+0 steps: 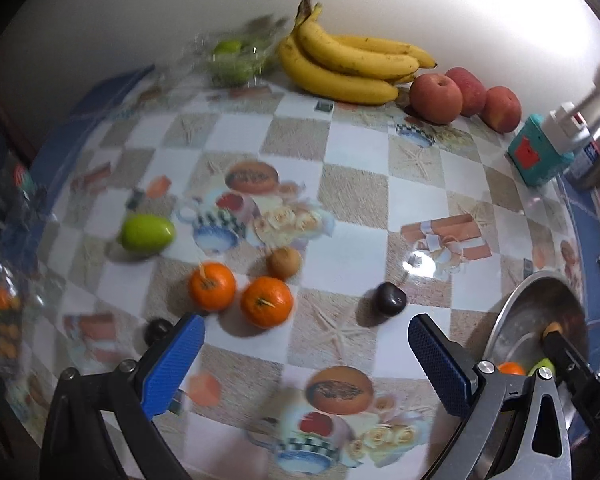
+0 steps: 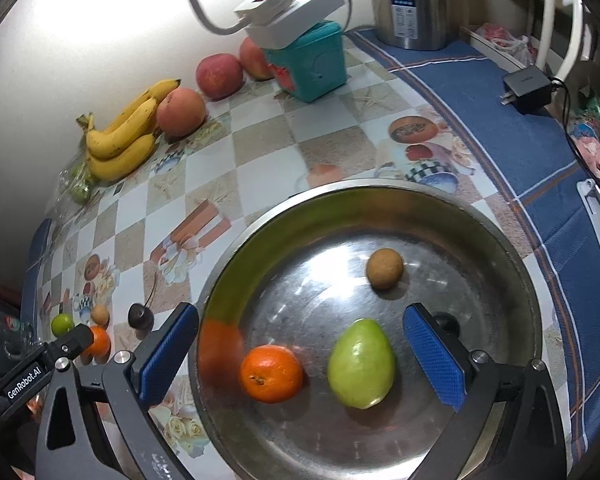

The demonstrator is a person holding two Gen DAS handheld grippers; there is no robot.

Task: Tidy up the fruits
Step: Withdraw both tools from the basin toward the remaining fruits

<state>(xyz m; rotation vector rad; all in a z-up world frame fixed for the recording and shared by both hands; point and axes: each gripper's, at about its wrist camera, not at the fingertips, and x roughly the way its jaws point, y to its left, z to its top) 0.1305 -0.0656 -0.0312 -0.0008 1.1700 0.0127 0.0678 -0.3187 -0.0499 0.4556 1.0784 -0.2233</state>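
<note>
My left gripper (image 1: 304, 344) is open and empty above the table. Ahead of it lie two oranges (image 1: 212, 286) (image 1: 266, 301), a small brown fruit (image 1: 284, 263), a green fruit (image 1: 147, 232) and a dark cherry (image 1: 390, 298); another dark fruit (image 1: 158, 329) sits by the left finger. My right gripper (image 2: 300, 344) is open and empty over the steel bowl (image 2: 512, 264), which holds an orange (image 2: 271, 373), a green fruit (image 2: 360, 363), a brown fruit (image 2: 384, 268) and a dark fruit (image 2: 446, 322) partly hidden behind the right finger.
Bananas (image 1: 340, 64), three red apples (image 1: 436, 98) and a bag of green fruit (image 1: 236, 58) line the wall. A teal box (image 2: 316, 64) with a white power strip (image 2: 288, 12), a steel kettle (image 2: 416, 0) and a black charger (image 2: 528, 86) stand at the right.
</note>
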